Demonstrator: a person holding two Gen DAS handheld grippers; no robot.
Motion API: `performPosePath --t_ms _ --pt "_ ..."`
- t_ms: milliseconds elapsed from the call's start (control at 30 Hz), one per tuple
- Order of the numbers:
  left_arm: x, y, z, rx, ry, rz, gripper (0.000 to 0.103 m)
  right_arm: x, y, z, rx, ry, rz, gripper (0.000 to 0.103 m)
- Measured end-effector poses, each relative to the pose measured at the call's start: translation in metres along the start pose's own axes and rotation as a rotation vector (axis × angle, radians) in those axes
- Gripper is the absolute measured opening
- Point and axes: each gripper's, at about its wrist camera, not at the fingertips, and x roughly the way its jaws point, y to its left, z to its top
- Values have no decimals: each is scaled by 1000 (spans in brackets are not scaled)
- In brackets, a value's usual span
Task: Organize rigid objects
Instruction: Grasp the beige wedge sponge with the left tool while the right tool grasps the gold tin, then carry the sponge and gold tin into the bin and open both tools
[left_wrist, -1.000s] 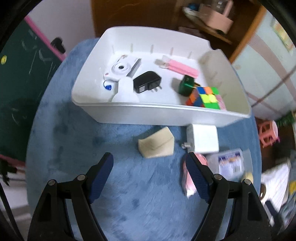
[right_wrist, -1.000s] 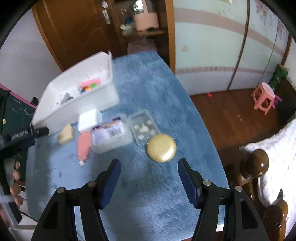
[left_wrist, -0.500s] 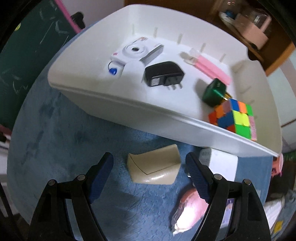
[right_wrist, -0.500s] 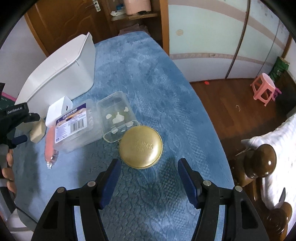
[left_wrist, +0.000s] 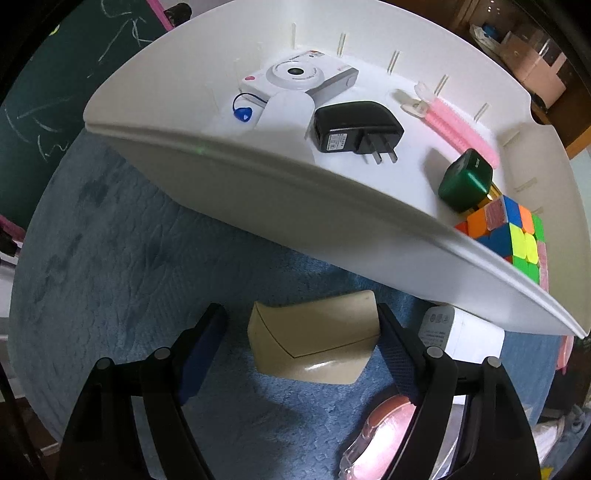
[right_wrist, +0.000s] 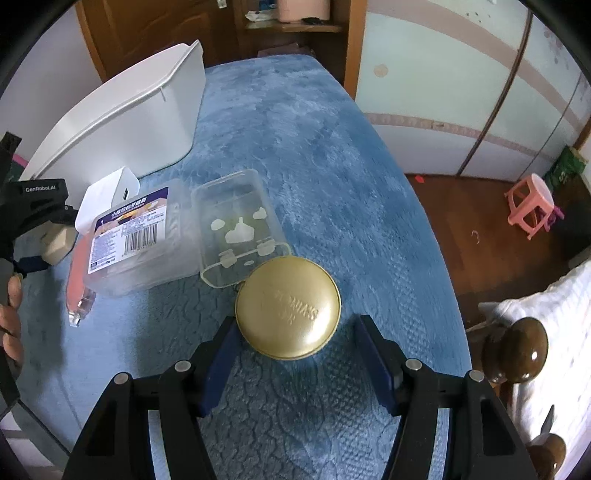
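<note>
Two grippers over a blue tablecloth (right_wrist: 295, 122), both w/ jaws spread wide. Biggest thing: white bin (left_wrist: 258, 192), filling the left wrist view from 9 to 3 o'clock; in the right wrist view the white bin (right_wrist: 122, 122) sits at 10 o'clock. Inside it, per left wrist view: white instant camera (left_wrist: 299, 77) at 12, black plug adapter (left_wrist: 354, 127) just right of it, pink brush (left_wrist: 454, 122) at 1, green cube charger (left_wrist: 466, 181) touching a colour puzzle cube (left_wrist: 513, 236) at 3.

Right wrist view, centre-left: clear labelled box (right_wrist: 136, 236) w/ an open clear lid tray (right_wrist: 236, 225) just beside it, tray's near corner touching a gold round tin (right_wrist: 288, 308). Right gripper (right_wrist: 295, 354) is open around the tin's near edge; left finger looks touching it, right finger apart.

Left gripper (left_wrist: 301, 345) open, beige wedge block (left_wrist: 314, 339) between the fingers on the cloth; right finger touching or nearly so, can't tell, left finger apart. White charger block (left_wrist: 458, 332) at 4 o'clock, just outside the bin wall. Pink tube (left_wrist: 384, 432) at 5, partly behind the right finger. Same tube (right_wrist: 79, 280) lies at 9 in the right wrist view, partly under the labelled box.
</note>
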Motion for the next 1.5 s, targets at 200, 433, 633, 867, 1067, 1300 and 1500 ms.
performPosePath --t_ms 200,433,633,867,1067,1300,1500 --pt "-3 10 -4 36 -2 -11 67 1 4 1 -34 -28 -12 58" --pt "-10 31 3 67 14 -34 67 0 7 3 -55 -23 -17 55" --pt "-34 51 2 139 -15 -40 67 4 7 10 -23 3 -20 57" --pt "-94 59 16 227 -125 -59 67 -7 11 8 -12 -12 -12 55" --pt "-145 56 30 343 -182 -93 67 -56 25 16 -24 -75 35 55" --pt "-215 38 53 407 -311 -144 67 -140 59 66 -91 -230 120 55" --pt "-253 23 95 459 -391 -151 67 -202 84 134 -158 -336 204 55"
